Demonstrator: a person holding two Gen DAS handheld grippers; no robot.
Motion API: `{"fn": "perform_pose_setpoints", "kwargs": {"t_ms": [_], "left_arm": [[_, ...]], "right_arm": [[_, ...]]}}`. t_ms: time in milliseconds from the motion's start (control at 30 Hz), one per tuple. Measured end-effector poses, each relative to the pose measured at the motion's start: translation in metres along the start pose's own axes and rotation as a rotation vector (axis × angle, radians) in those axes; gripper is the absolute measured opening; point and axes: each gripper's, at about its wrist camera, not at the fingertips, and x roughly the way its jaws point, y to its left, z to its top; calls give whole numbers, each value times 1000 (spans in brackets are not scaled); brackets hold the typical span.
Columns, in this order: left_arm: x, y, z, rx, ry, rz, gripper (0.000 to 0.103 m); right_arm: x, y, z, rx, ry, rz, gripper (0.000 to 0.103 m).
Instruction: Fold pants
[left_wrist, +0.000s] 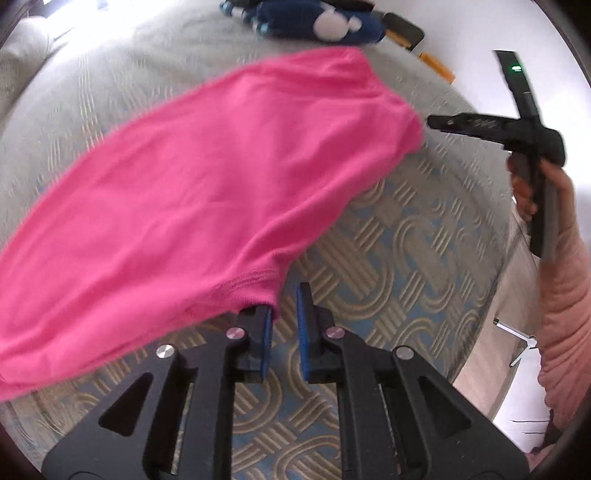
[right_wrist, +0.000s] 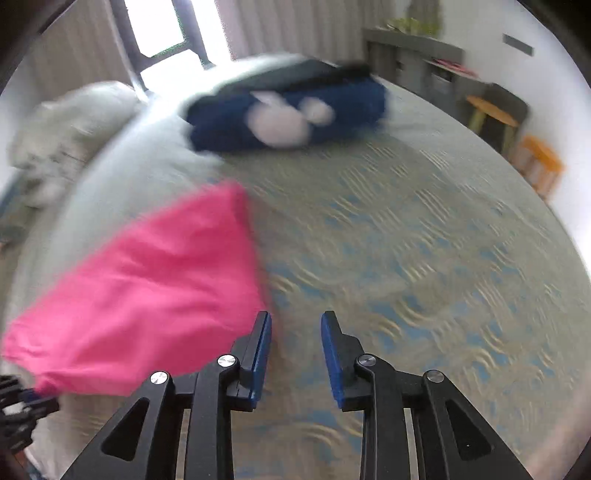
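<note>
The pink pants (left_wrist: 207, 192) lie folded on the patterned bedspread (left_wrist: 388, 258), stretching from the lower left to the upper right of the left wrist view. My left gripper (left_wrist: 286, 306) is open, its left pad touching the hem edge of the pants, with nothing between the pads. My right gripper (right_wrist: 295, 325) is open and empty above the bedspread (right_wrist: 406, 258), just right of the pants (right_wrist: 147, 288); it also shows in the left wrist view (left_wrist: 436, 123), off the pants' far end. The right wrist view is blurred by motion.
A folded dark blue garment with white patches (left_wrist: 317, 22) lies at the far side of the bed, also in the right wrist view (right_wrist: 288, 114). A grey pillow (right_wrist: 62, 125) is at the left. Shelves and orange stools (right_wrist: 491, 110) stand by the wall.
</note>
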Motion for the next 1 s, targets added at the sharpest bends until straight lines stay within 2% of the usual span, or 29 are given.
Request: {"fn": "perform_pose_setpoints", "kwargs": {"t_ms": [100, 167, 267, 333, 367, 400, 467, 500, 567, 600, 700, 767, 867, 933, 1000], "left_arm": [[1, -1, 5, 6, -4, 3, 12], [-2, -3, 5, 6, -13, 2, 12], [-7, -11, 3, 16, -31, 5, 15], [-11, -16, -7, 36, -40, 3, 21], [-13, -19, -10, 47, -46, 7, 22], [-11, -20, -10, 55, -46, 9, 22], [-12, -23, -15, 60, -34, -4, 22], [-10, -25, -18, 67, -19, -31, 21], [-9, -32, -27, 80, 28, -141, 21], [-11, -36, -31, 93, 23, -133, 21], [-21, -48, -37, 164, -38, -35, 21], [-33, -44, -36, 154, -77, -19, 23], [-51, -28, -36, 94, -138, 7, 36], [-66, -14, -39, 52, -189, 56, 52], [-80, 4, -44, 6, -235, 102, 57]], "right_arm": [[-2, -6, -8, 49, 15, 93, 28], [-4, 2, -7, 23, 5, 95, 31], [-3, 18, 1, -4, -16, 92, 47], [-6, 28, 4, -6, -32, 124, 52], [-3, 32, 6, -5, -36, 129, 60], [1, 36, 7, -5, -36, 120, 67], [13, 43, 8, -37, -9, 39, 67], [19, 44, 7, -56, 9, -34, 67], [24, 49, 2, -82, 25, -145, 67], [20, 51, 0, -86, 17, -154, 67], [-4, 60, -6, -102, -39, -186, 67], [-24, 67, -11, -123, -83, -201, 67], [-48, 86, -15, -160, -129, -193, 67], [-63, 99, -16, -176, -161, -180, 67], [-74, 110, -14, -188, -187, -156, 67]]}}
